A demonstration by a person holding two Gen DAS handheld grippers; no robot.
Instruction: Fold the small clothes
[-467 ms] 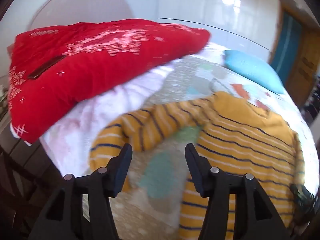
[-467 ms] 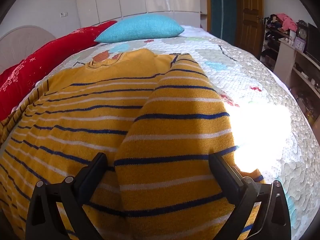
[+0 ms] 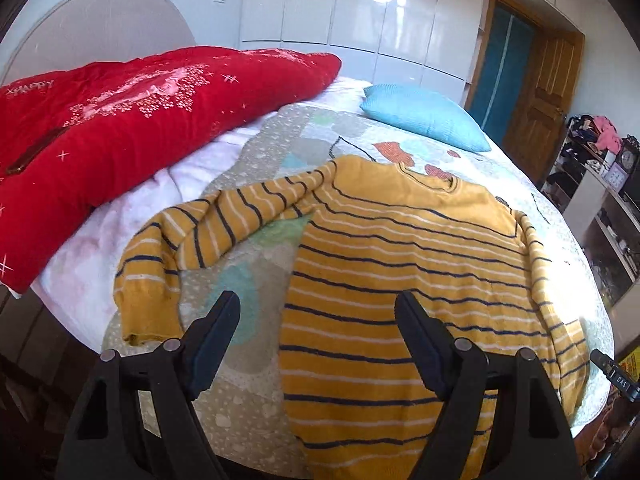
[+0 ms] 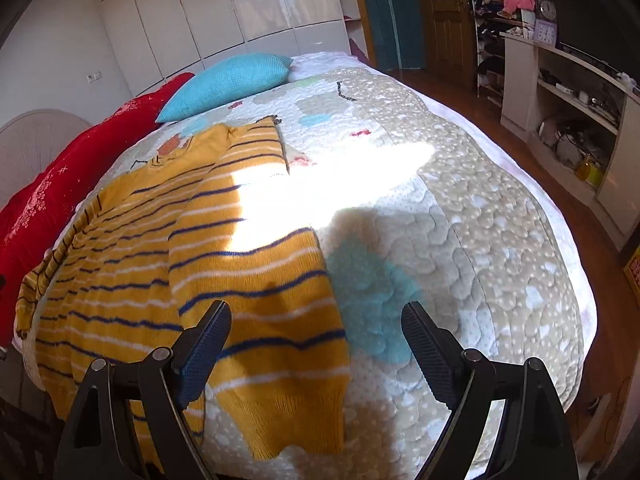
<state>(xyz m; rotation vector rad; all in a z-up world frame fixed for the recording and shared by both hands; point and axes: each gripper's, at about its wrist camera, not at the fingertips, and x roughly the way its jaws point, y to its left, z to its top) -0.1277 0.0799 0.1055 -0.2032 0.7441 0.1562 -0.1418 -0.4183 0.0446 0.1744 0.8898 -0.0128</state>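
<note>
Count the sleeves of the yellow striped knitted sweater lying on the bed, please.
2. One sleeve spreads out sideways toward the red quilt; the other sleeve is folded along the sweater's body, cuff near the bed's edge.

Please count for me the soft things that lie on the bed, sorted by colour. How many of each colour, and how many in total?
Yellow striped: 1, the sweater
Red: 1, the quilt
Blue: 1, the pillow
Total: 3

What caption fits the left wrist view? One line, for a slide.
Open left gripper above a yellow striped sweater spread on the quilted bed.
</note>
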